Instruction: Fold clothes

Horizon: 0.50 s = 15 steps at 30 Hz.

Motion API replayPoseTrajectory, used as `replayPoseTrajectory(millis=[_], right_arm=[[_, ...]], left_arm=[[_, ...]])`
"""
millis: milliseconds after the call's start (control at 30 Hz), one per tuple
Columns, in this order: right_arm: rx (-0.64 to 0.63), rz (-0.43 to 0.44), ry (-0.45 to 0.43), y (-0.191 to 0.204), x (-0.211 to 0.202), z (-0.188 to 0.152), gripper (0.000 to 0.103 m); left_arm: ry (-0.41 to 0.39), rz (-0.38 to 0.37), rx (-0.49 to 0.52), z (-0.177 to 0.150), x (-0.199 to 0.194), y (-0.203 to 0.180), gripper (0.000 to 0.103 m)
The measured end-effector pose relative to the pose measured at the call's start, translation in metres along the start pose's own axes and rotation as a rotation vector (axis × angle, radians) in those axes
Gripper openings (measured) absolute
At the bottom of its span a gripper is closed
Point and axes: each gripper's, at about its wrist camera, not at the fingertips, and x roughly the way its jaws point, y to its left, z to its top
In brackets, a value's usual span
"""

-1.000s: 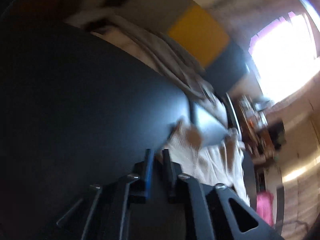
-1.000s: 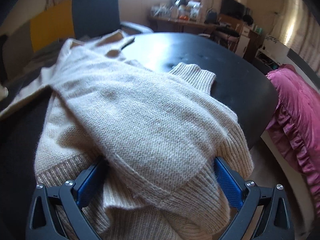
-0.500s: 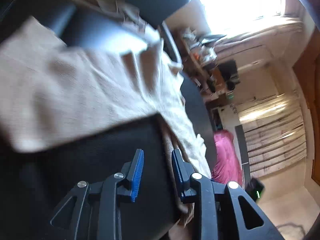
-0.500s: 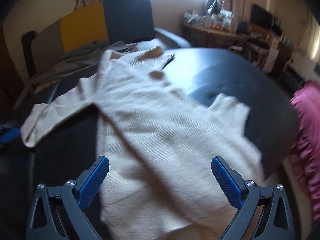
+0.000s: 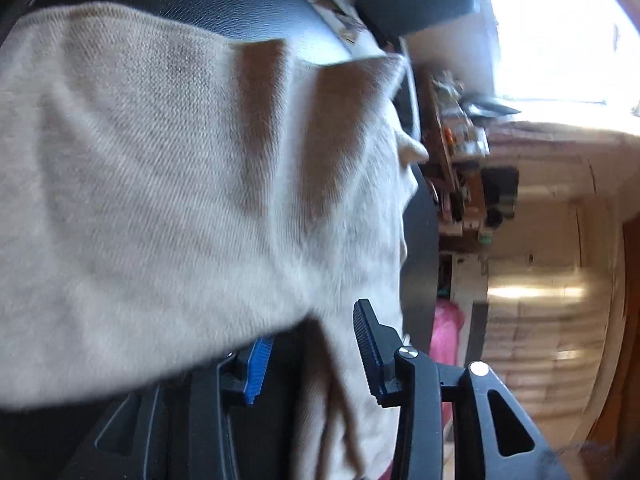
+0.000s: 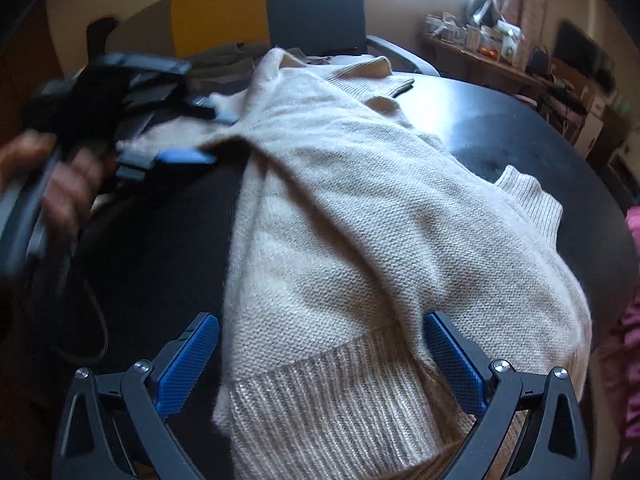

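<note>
A cream knit sweater [image 6: 360,220] lies spread on the round black table [image 6: 520,128], its ribbed hem nearest the right wrist camera. My right gripper [image 6: 320,320] hovers wide open over that hem, and its pads touch nothing. At the upper left a hand [image 6: 60,184] holds my left gripper [image 6: 216,136] at the sweater's sleeve. In the left wrist view the sweater [image 5: 160,180] fills the frame, and the sleeve drapes over one finger of the left gripper [image 5: 312,332]. The jaws are opening with loose fabric between them.
A dark blue chair [image 6: 316,4] and a yellow panel [image 6: 220,12] stand behind the table, with grey clothes [image 6: 224,64] piled there. Pink ruffled fabric [image 6: 628,320] hangs past the table's right edge. A cluttered shelf [image 6: 500,48] lines the far wall.
My left gripper swung from bare table to the sweater's sleeve and its jaws widened. The sweater, bunched between my right jaws a second ago, now lies flatter and more spread.
</note>
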Motion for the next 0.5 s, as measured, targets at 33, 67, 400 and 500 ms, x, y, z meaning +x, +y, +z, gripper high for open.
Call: replayPoseTrajectory(millis=[33,67,400,500], right_arm=[[-0.017,-0.007,0.002,0.002,0.000,-0.001,0.103],[-0.033,-0.014,0.004,0.004,0.000,-0.002,0.103],[0.062,0.176,-0.132,-0.057,-0.045,0.076,0.103],[0.132,0.101,-0.213,-0.092,-0.032,0.129,0.103]], left_arm=[[0.004,-0.019,-0.018,0.004,0.001,0.001,0.036],[0.000,-0.021,-0.016,0.007,0.003,0.000,0.023],[-0.142,-0.096,0.165,-0.004,-0.062,-0.008,0.003],[-0.148,-0.117,0.183,-0.006,-0.076,-0.008,0.003]])
